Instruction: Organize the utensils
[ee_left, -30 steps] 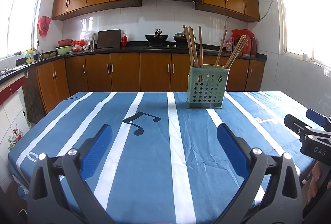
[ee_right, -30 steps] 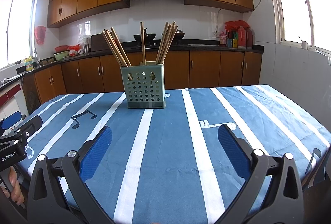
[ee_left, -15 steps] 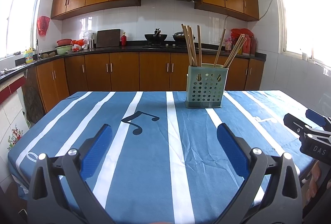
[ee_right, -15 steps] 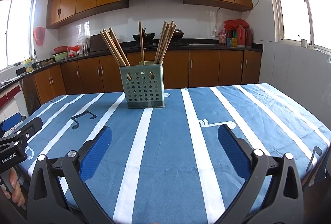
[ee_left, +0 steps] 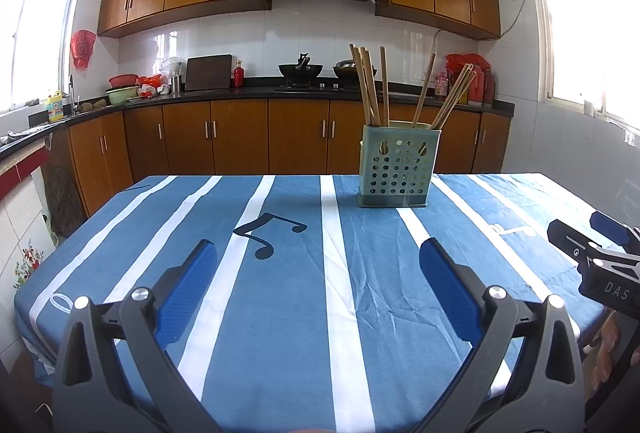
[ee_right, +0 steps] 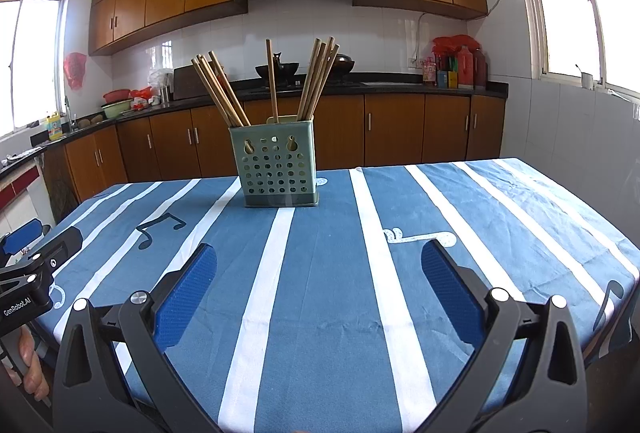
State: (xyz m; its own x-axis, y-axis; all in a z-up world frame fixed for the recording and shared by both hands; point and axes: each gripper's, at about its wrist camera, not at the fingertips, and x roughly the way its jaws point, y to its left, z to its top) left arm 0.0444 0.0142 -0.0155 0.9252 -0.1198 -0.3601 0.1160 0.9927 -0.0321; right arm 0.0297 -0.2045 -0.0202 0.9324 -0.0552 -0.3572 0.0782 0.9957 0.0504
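A pale green perforated utensil holder (ee_left: 398,171) stands upright on the far half of the table, and it also shows in the right wrist view (ee_right: 278,169). Several wooden chopsticks (ee_left: 370,89) (ee_right: 316,81) stand in it, leaning in separate bunches. My left gripper (ee_left: 318,253) is open and empty above the near table edge, well short of the holder. My right gripper (ee_right: 320,253) is open and empty too, also well short of the holder. Each gripper shows at the edge of the other's view (ee_left: 596,245) (ee_right: 36,253).
The table carries a blue cloth with white stripes and music notes (ee_left: 280,273) (ee_right: 500,213). Wooden kitchen cabinets and a dark counter (ee_left: 240,93) with pots, bowls and bottles run behind it. A tiled wall with a window (ee_right: 568,33) is at the right.
Both views have tilted slightly, so the holder sits a touch lower and more left in frame. The grippers stay open and empty.
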